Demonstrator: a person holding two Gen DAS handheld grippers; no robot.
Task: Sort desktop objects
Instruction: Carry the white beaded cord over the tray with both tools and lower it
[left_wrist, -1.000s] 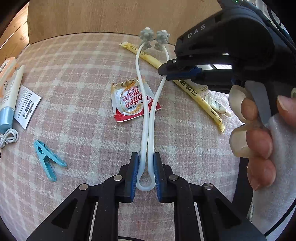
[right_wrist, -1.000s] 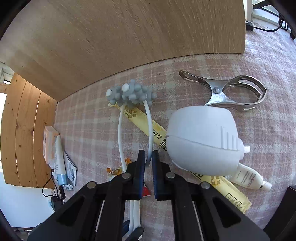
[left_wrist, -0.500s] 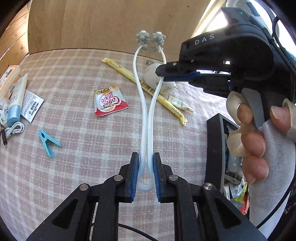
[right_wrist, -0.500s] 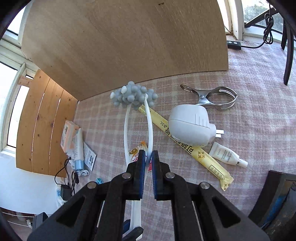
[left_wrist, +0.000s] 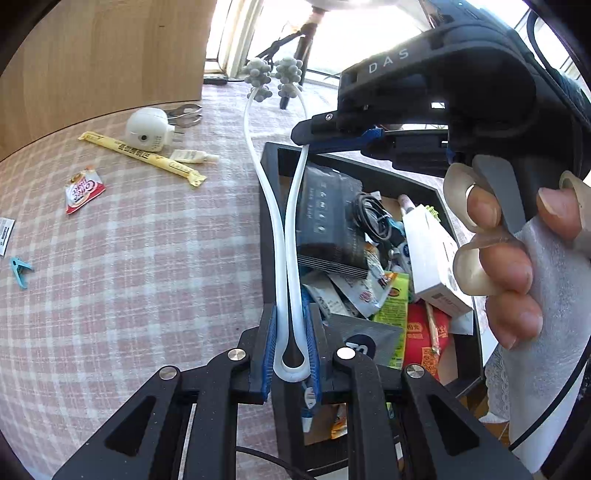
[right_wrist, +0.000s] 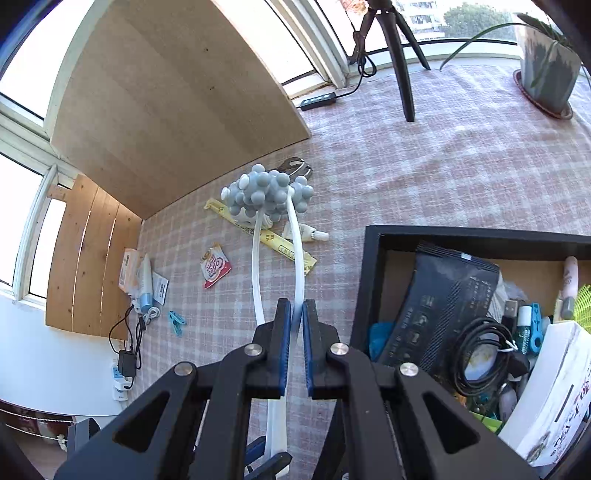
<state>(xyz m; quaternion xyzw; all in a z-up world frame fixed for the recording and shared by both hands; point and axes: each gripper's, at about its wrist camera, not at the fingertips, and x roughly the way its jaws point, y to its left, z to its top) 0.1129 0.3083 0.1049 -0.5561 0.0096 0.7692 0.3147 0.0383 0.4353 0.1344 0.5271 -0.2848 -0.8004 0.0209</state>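
A white U-shaped massager (left_wrist: 276, 236) with grey knobbed balls (right_wrist: 266, 194) at its two tips is held in the air by both grippers. My left gripper (left_wrist: 291, 332) is shut on its looped bend, above the left wall of the black box (left_wrist: 267, 206). My right gripper (right_wrist: 294, 321) is shut on one white arm further up; in the left wrist view its tip (left_wrist: 308, 136) pinches that arm. A person's hand (left_wrist: 498, 251) grips the right tool. The box (right_wrist: 364, 280) is crowded with packets, cables and a white carton.
On the checked cloth lie a white plug adapter (left_wrist: 146, 123), a yellow stick packet (left_wrist: 142, 155), a small tube (left_wrist: 192, 157), a coffee sachet (left_wrist: 83, 188), a blue peg (left_wrist: 20, 269) and a metal clip (left_wrist: 184, 112). A tripod leg (right_wrist: 400, 62) and plant pot (right_wrist: 550, 74) stand beyond.
Both grippers have carried the massager up and to the right, away from the sachet and stick packet. The black box has come into view beneath it.
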